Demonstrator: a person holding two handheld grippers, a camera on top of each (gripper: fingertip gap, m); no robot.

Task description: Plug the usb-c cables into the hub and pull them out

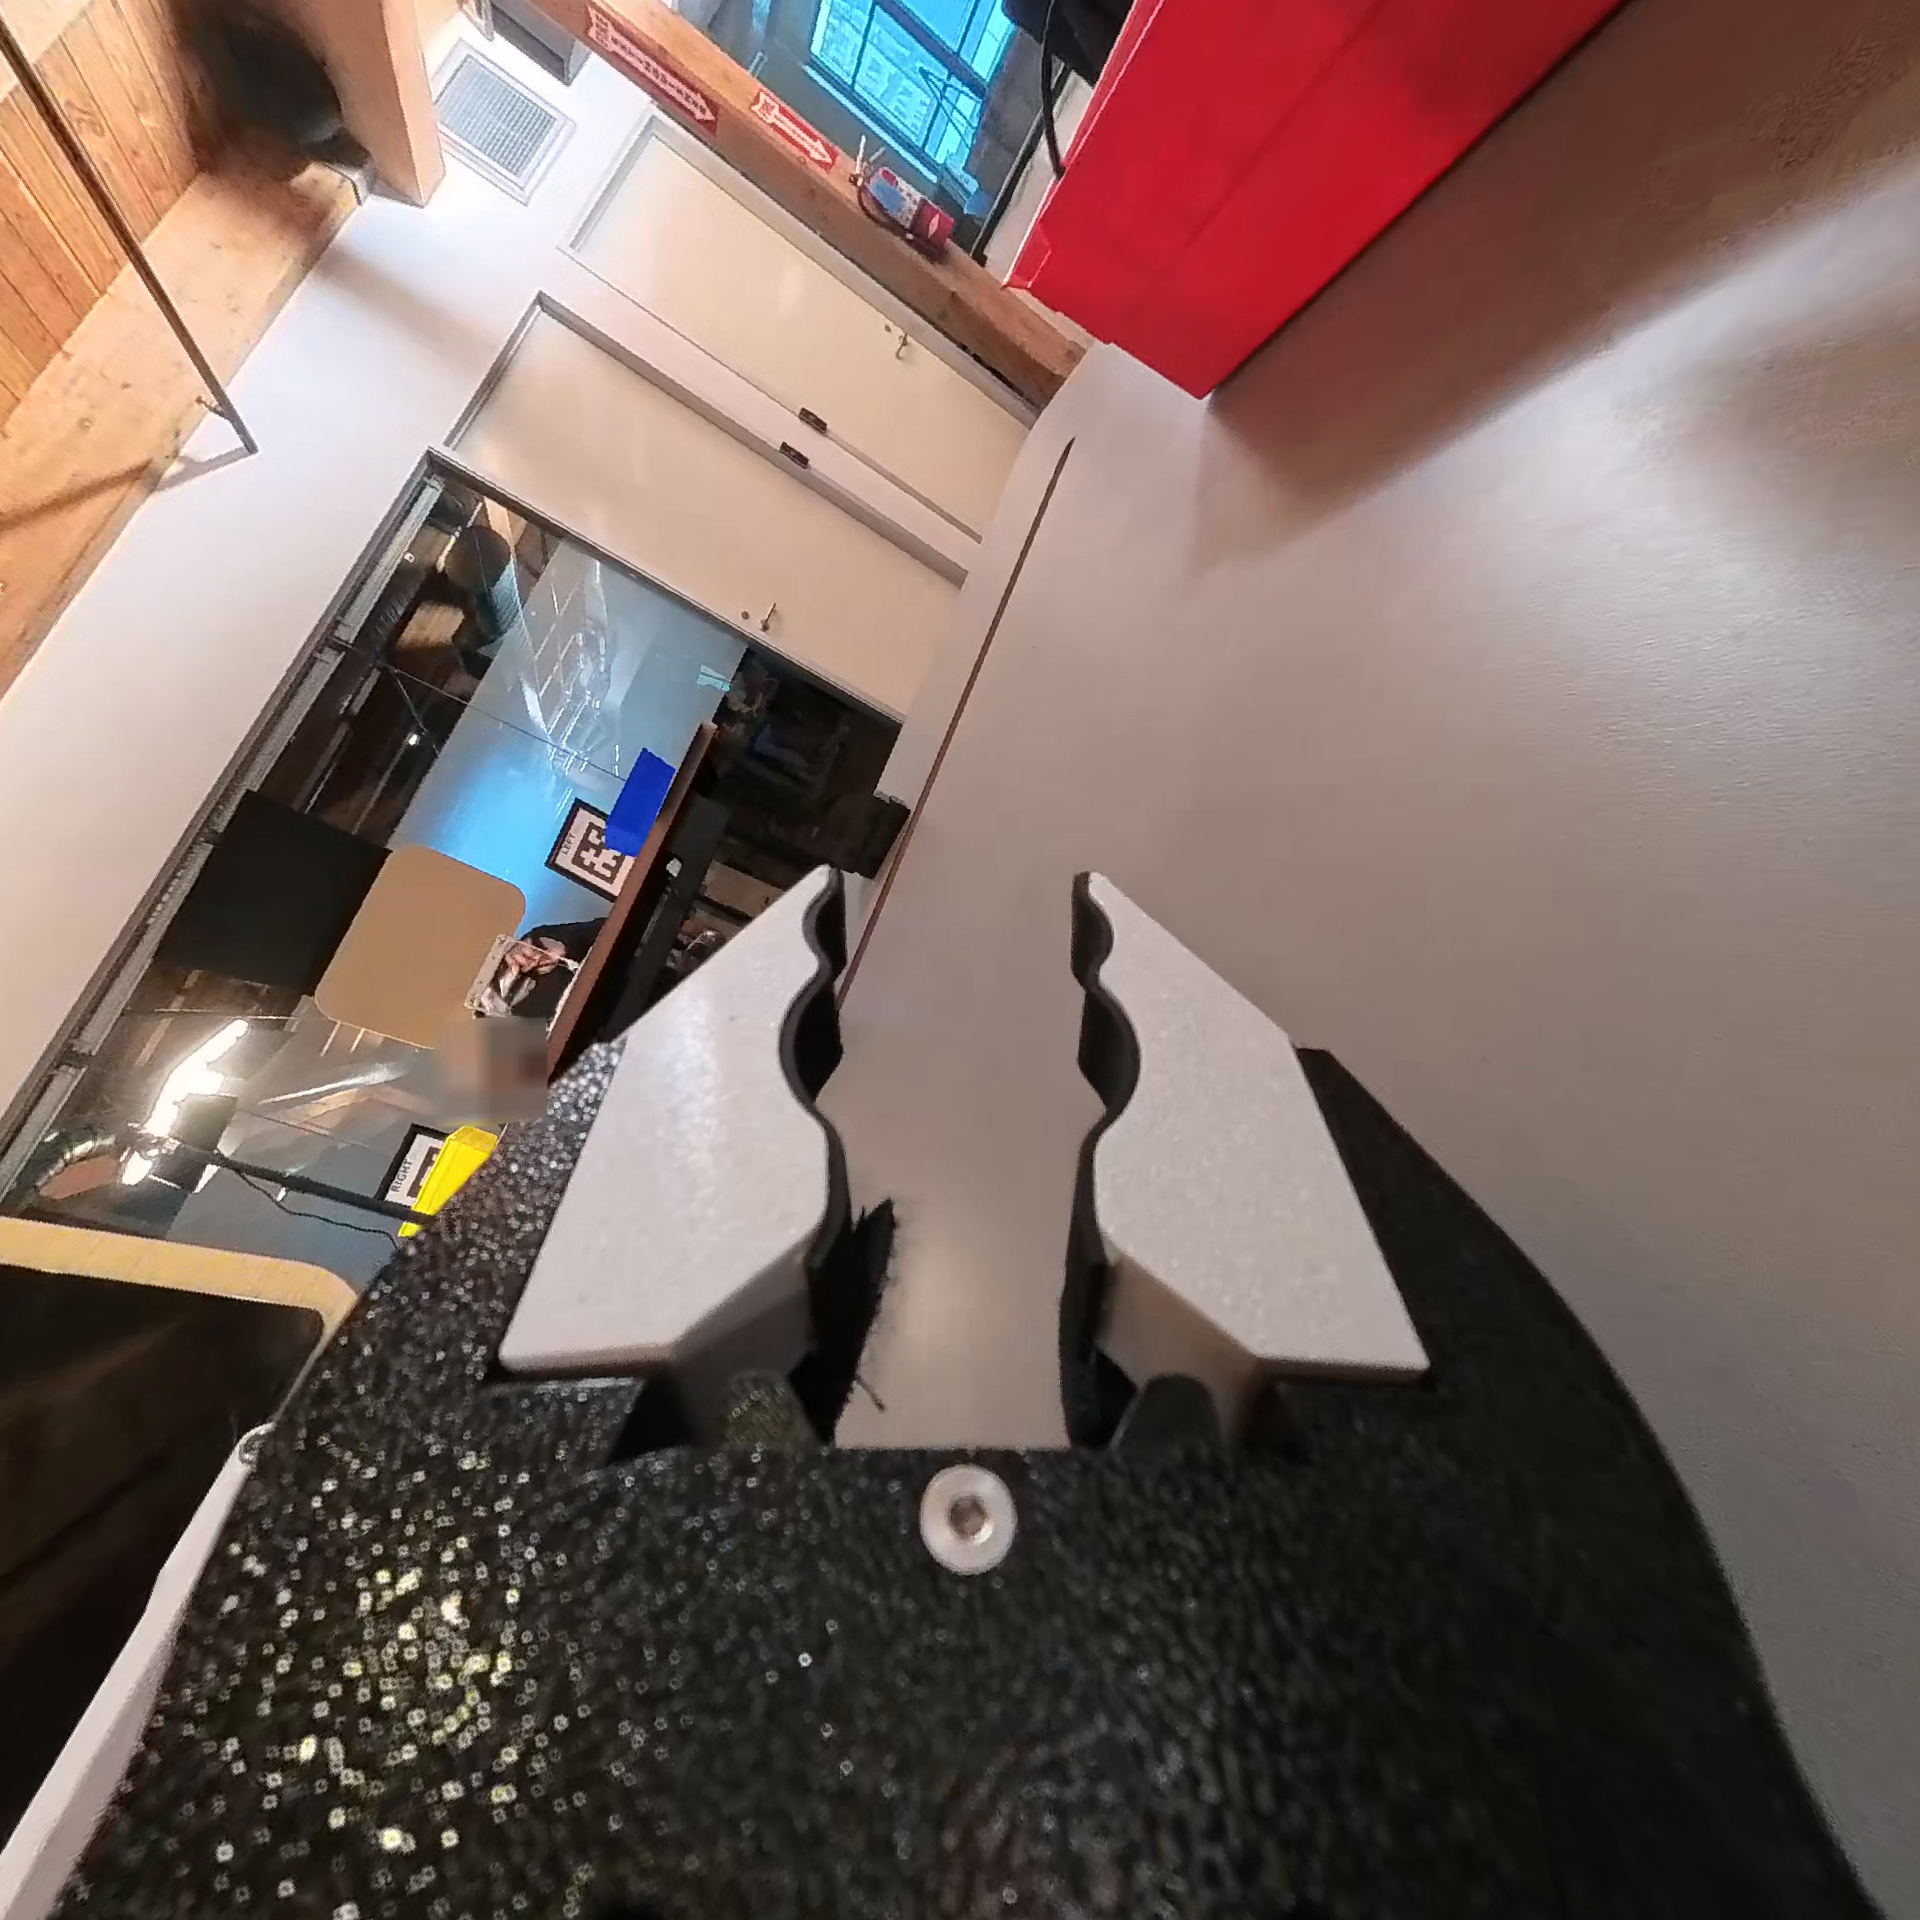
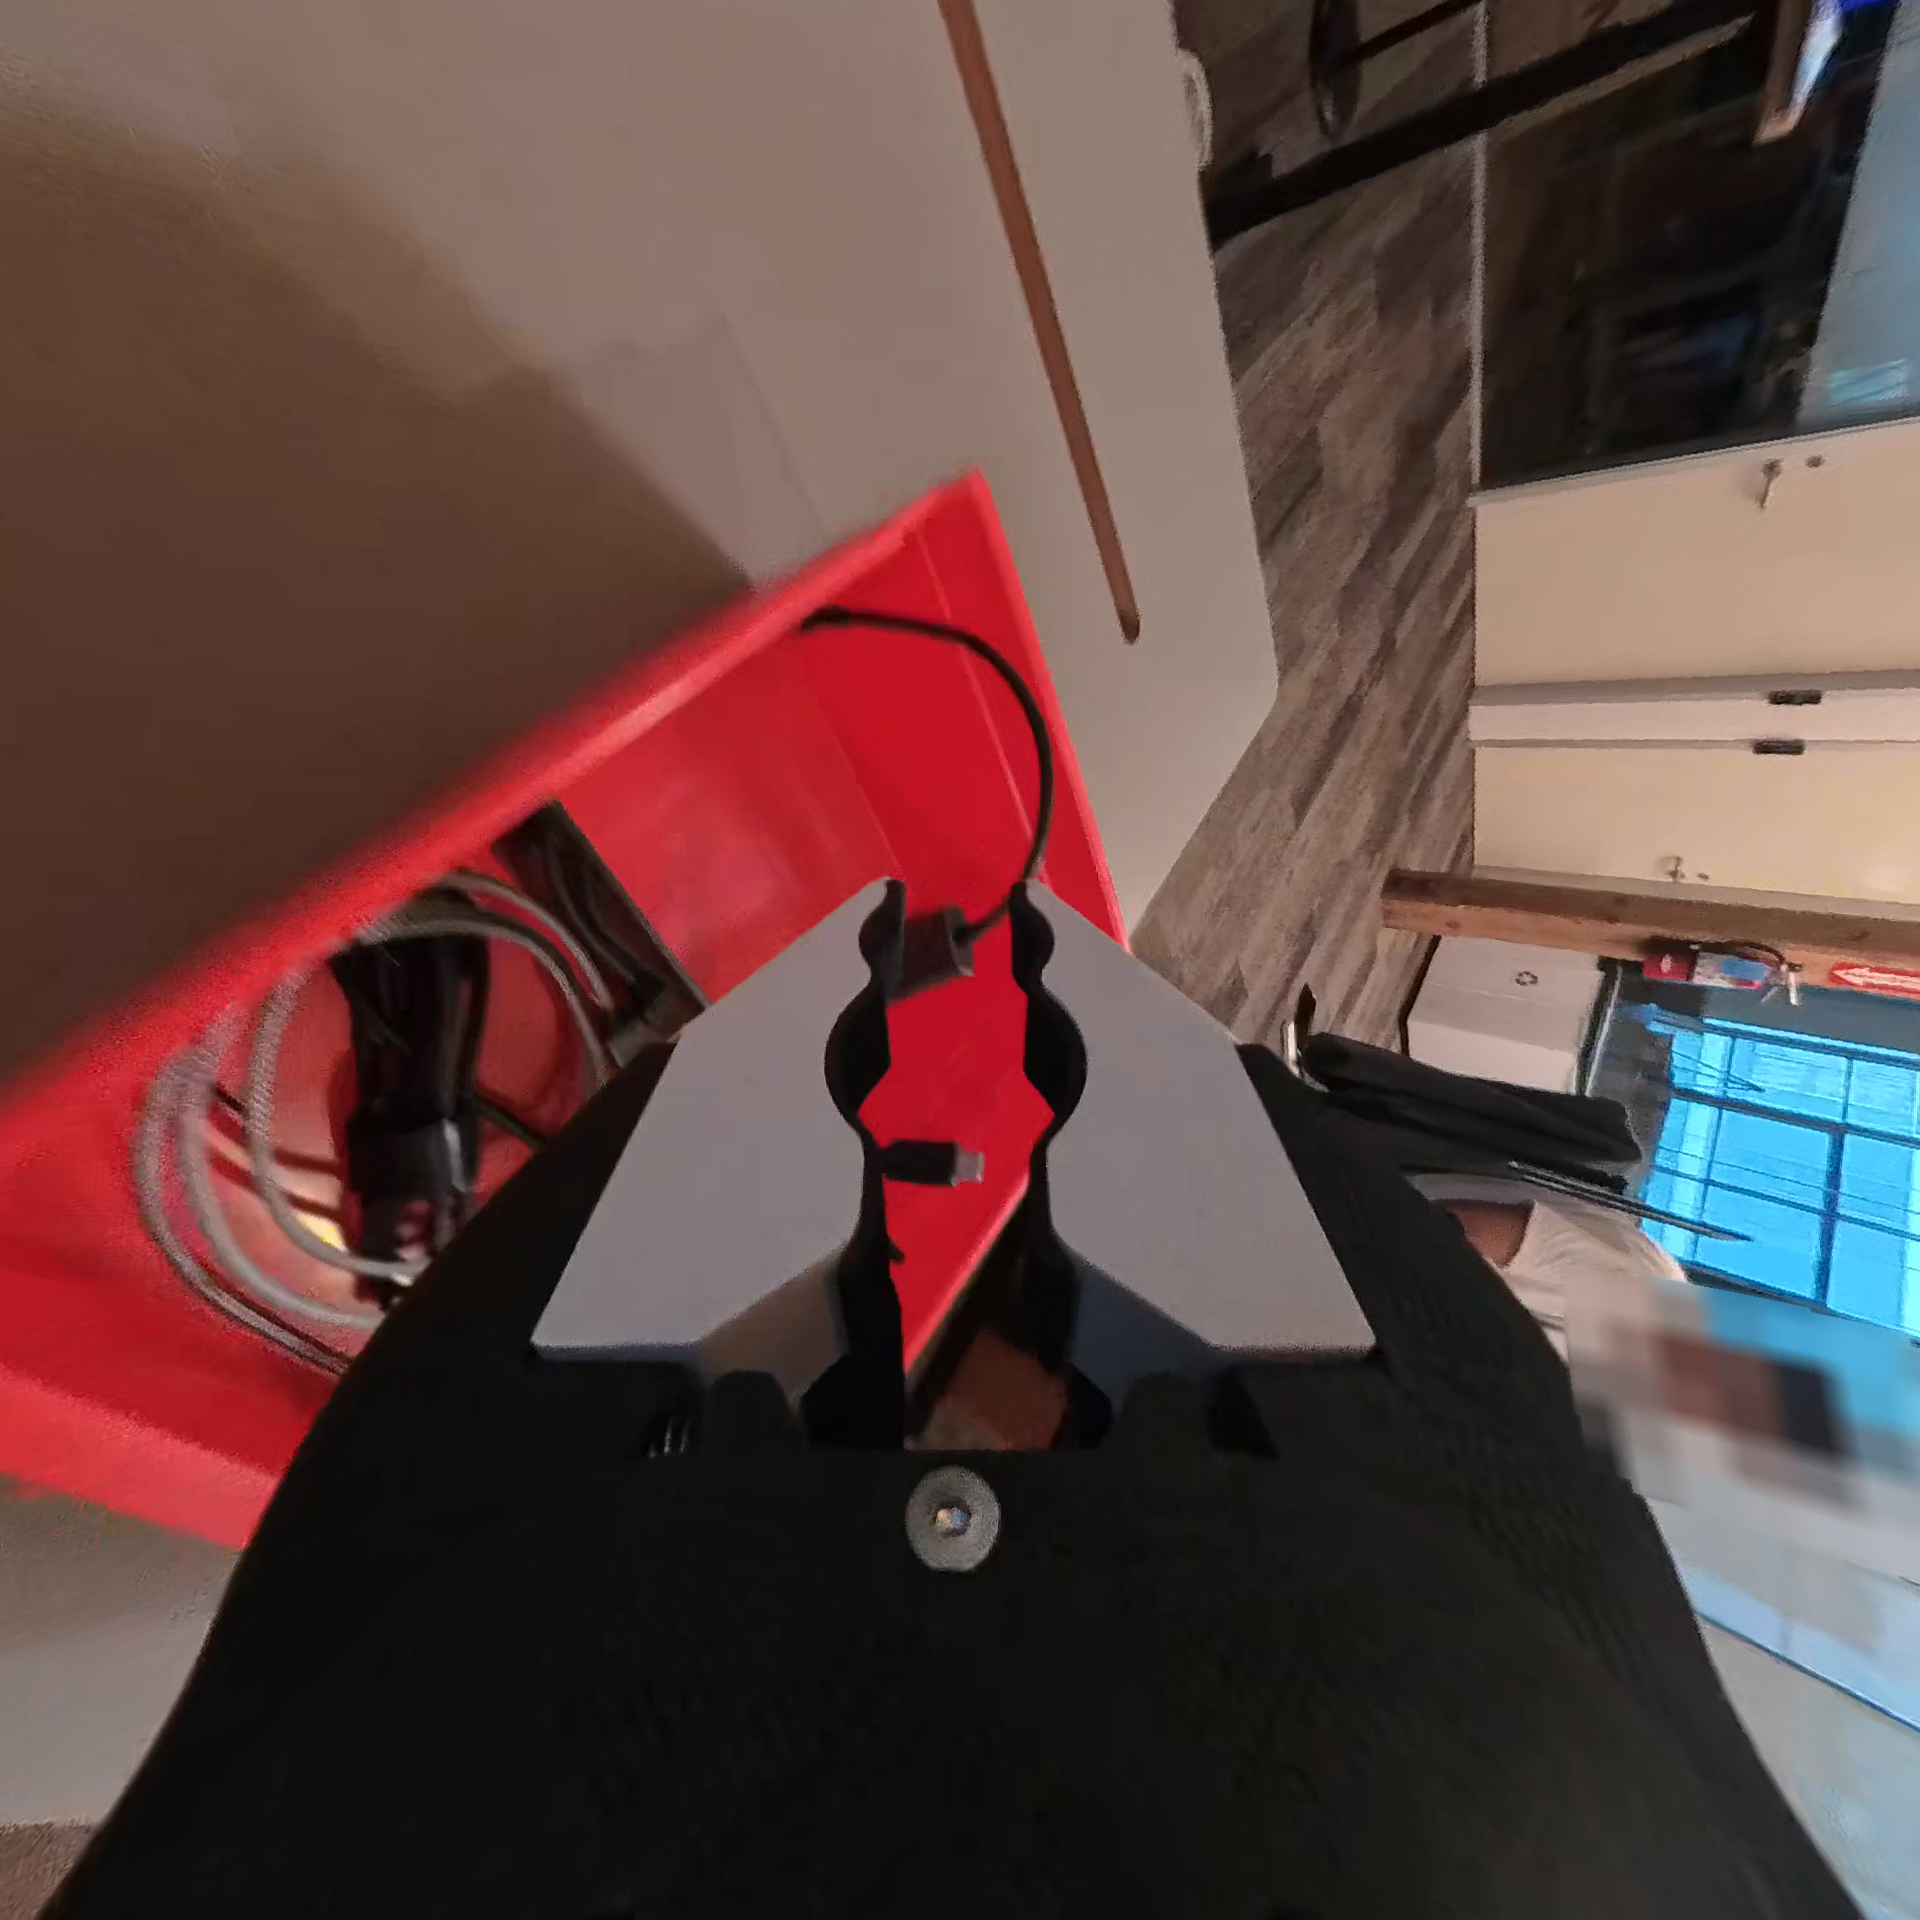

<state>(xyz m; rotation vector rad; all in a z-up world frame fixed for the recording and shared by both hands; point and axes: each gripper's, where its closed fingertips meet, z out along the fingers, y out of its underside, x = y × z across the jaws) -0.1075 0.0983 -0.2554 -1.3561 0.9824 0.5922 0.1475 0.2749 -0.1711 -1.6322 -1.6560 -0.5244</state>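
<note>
We see the L gripper (image 1: 961, 894) w/ jaws apart, nothing btwn them, hovering over the bare grey desk (image 1: 1455, 831) near its left edge. Red bin (image 1: 1278, 177) sits at the desk's far edge.

Left gripper (image 1: 961, 894) fingers spread wide, right gripper (image 2: 951, 899) fingers narrowly parted

1. Looks like an office or lab space in a converted loft – timber beams (image 1: 862, 197) and plank ceiling (image 1: 73, 260).
2. White wall cabinets (image 1: 748, 416), glass partition (image 1: 582, 665), grid window (image 2: 1787, 1164).
3. Fiducial marker (image 1: 592, 847) on the glass – a test-rig setup.
4. Grey table (image 1: 1455, 727) with red bin (image 2: 727, 790) of cables (image 2: 270, 1122).
</note>
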